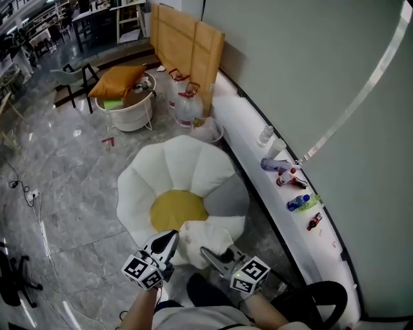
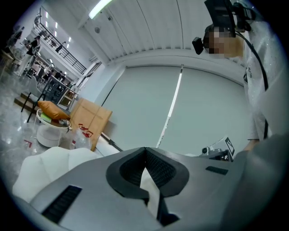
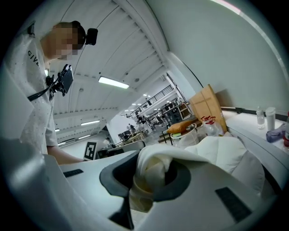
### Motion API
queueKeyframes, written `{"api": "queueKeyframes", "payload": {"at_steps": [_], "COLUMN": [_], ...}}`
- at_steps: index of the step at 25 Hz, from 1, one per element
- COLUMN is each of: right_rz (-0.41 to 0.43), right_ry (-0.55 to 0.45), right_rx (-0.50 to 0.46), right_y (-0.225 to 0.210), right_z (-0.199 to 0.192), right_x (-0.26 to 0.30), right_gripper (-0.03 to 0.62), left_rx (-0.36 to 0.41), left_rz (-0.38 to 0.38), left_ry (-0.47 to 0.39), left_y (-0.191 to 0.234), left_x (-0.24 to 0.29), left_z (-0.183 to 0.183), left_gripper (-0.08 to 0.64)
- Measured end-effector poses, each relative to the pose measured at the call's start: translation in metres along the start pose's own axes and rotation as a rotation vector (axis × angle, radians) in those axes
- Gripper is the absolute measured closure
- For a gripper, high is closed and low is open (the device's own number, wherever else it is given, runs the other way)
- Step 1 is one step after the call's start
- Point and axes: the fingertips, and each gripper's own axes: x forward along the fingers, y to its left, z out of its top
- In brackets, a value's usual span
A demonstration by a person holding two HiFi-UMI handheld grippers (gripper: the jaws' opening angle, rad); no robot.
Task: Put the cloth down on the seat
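Left claw (image 2: pixel 144 152) and right claw (image 3: pixel 151 175) both have the cloth (image 1: pixel 206 236), right at the seat (image 1: pixel 187 166)!
Left claw is pinched almost shut on a thin white edge. The cloth bunches between the two claws, just ahead of their tips, over the seat's near white petal. Right claw bites a thick rolled fold that keeps its jaws partly apart.

Big open workspace hall here: polished grey marble floor (image 1: pixel 64 187), dark desks and shelving (image 1: pixel 93 18) at the back, long strip lights (image 3: pixel 113 82) overhead.
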Motion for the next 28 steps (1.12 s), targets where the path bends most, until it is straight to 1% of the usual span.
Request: {"api": "queueKeyframes", "payload": {"at_steps": [6, 10, 12, 16, 21, 25, 28], "right_rz": [-0.039, -0.066, -0.087, -0.121, -0.156, -0.194, -0.224], "right_ry": [-0.01, -0.03, -0.04, -0.047, -0.076, -0.065, -0.049], "right_rx": [0.014, 0.015, 0.019, 0.013, 0.02, 0.016, 0.027], "right_y": [-0.058, -0.092, -0.108, -0.138, -0.175, -0.208, -0.23], "right_z": [0.011, 0.009, 0.009, 0.012, 0.017, 0.005, -0.011], "right_x": [0.004, 0.006, 0.009, 0.014, 0.02, 0.032, 0.04], "right_gripper": [0.517, 0.517, 0.517, 0.517, 0.517, 0.517, 0.517], "left_rx": [-0.019, -0.032, -0.034, -0.048, -0.046, -0.037, -0.05], "left_rz": [0.048, 0.066, 0.067, 0.054, 0.051, 0.045, 0.042], "left_ry": [0.01, 0.026, 0.034, 0.078, 0.09, 0.088, 0.101], "left_y": [0.02, 0.032, 0.037, 0.047, 0.069, 0.089, 0.101], "left_x": [0.032, 0.045, 0.051, 0.063, 0.083, 0.101, 0.113], "left_z": [-0.016, -0.03, -0.035, -0.048, -0.061, -0.068, -0.08], "left_gripper": [0.548, 0.546, 0.548, 0.546, 0.547, 0.547, 0.548]}}
